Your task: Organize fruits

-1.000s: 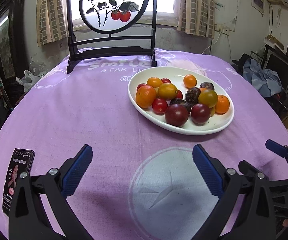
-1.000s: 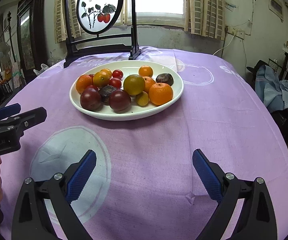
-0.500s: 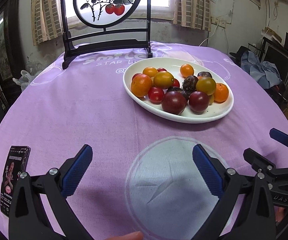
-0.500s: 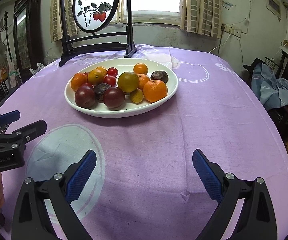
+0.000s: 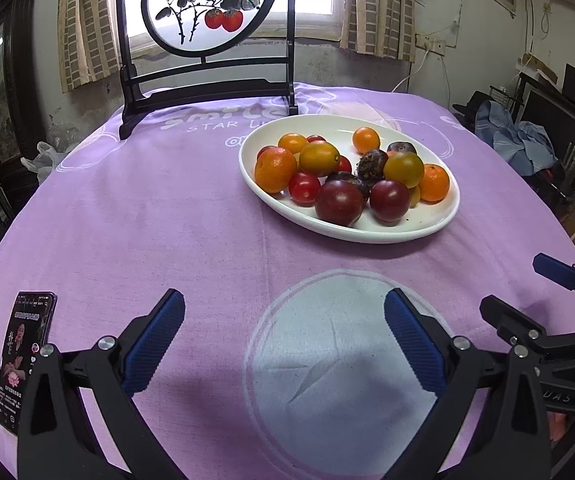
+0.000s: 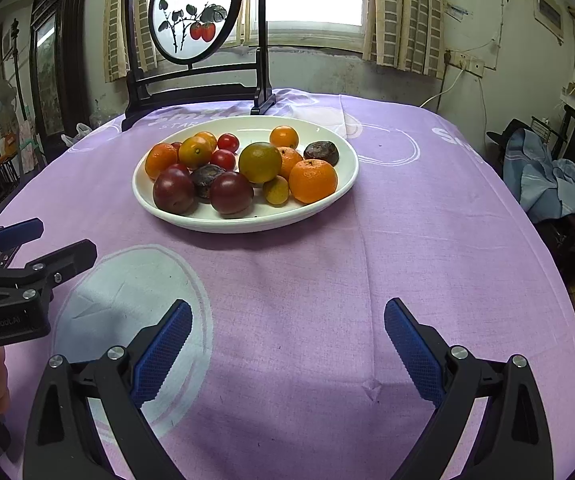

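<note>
The white plate with the fruits stands in the upper right of the left wrist view, on the purple cloth. The left gripper and the right gripper are both wide open and empty, low in their frames, well apart from the plate.

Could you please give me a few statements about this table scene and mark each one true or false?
1. All the fruit lies in the white plate. True.
2. The left tongs are shut on a plum. False: they are open and hold nothing.
3. A phone lies on the purple cloth. True.
4. The right tongs touch the plate. False: they are open, apart from the plate.
5. The painted screen stands behind the plate. True.
</note>
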`<state>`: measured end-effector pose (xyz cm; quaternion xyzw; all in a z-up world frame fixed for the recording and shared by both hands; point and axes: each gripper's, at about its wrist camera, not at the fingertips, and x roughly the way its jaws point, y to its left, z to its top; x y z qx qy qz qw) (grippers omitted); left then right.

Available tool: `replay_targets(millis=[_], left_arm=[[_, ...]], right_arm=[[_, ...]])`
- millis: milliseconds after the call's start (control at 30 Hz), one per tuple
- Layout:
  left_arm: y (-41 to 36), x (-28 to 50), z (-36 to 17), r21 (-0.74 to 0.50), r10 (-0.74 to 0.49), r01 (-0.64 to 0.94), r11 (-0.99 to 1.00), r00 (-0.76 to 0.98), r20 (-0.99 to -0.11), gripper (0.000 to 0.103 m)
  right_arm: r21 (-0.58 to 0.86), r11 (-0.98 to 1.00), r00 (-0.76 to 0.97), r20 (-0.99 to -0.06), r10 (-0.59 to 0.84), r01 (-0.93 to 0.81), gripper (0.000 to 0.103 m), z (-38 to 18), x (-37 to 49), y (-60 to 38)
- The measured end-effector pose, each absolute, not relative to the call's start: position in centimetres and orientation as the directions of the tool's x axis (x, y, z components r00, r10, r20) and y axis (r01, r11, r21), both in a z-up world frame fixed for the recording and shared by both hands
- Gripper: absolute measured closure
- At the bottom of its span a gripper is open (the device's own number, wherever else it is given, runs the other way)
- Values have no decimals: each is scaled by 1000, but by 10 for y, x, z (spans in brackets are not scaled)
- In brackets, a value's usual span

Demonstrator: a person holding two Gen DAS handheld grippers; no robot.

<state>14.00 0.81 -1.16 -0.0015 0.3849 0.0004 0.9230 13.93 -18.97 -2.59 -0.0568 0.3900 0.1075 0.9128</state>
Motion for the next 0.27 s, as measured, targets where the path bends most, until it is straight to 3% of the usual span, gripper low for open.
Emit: replay_targets(millis=[267], left_arm=[[8, 142, -16, -11, -4, -6, 1000, 683, -730, 5]], right_arm=[[-21, 971, 654, -743, 143, -237, 5, -31, 141, -191]])
